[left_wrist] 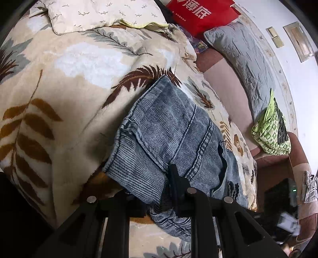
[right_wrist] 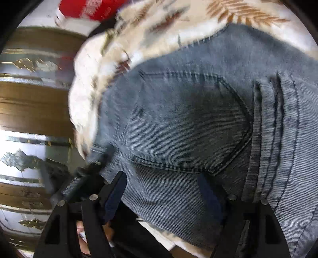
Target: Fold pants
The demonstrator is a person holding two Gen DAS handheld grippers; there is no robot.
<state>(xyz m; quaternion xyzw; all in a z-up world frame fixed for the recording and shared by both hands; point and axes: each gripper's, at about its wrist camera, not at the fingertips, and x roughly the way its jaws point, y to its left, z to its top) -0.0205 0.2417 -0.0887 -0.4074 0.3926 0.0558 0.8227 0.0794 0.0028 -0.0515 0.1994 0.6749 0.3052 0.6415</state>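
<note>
1. Nearest to me, the left gripper (left_wrist: pixel 159 190) is biting into a bunched fold of the jeans (left_wrist: pixel 169 135); only one dark finger (left_wrist: pixel 175 178) is showing, the other is sitting buried under denim.
2. The right gripper (right_wrist: pixel 165 190) is standing with its jaws spread wide over the seat of the jeans (right_wrist: pixel 188 123); the left finger (right_wrist: pixel 115 190) is sitting at the cloth's edge, while the other is only showing as a dim dark shape through the denim.
3. The right wrist view is smearing with blur along its left side, so the gilded woodwork there is hard to read.
4. The jeans are lying in a folded, faded blue-grey heap on the leaf-patterned blanket (left_wrist: pixel 65 83), back pocket (right_wrist: pixel 190 123) facing up.
5. Farther off, a grey pillow (left_wrist: pixel 244 57) and a red bag (left_wrist: pixel 200 13) are resting by the wall, the bag cut off by the frame.
</note>
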